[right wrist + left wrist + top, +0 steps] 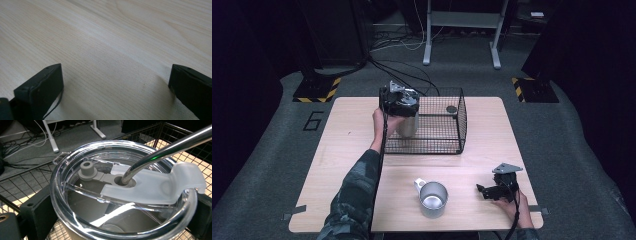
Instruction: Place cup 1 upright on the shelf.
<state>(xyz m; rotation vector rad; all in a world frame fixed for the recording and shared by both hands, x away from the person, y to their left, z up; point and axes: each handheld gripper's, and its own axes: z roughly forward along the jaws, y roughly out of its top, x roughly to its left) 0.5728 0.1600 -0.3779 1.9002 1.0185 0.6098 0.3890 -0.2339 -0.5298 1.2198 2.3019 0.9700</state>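
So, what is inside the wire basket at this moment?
Inside the wire basket stands a tumbler with a clear lid and a metal straw, clamped by the left gripper. A small dark round object lies near the far corner. The gripper covers part of the basket floor.

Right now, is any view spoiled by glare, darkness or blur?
High view: table lit, surroundings dark. Left tool view: streak glare on the clear lid and metal straw, still readable. Right tool view: evenly lit, far wood grain softly blurred.

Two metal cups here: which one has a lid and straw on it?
The tumbler in the left tongs, at the wire basket. The mug standing on the table near the front edge is open-topped, with a handle.
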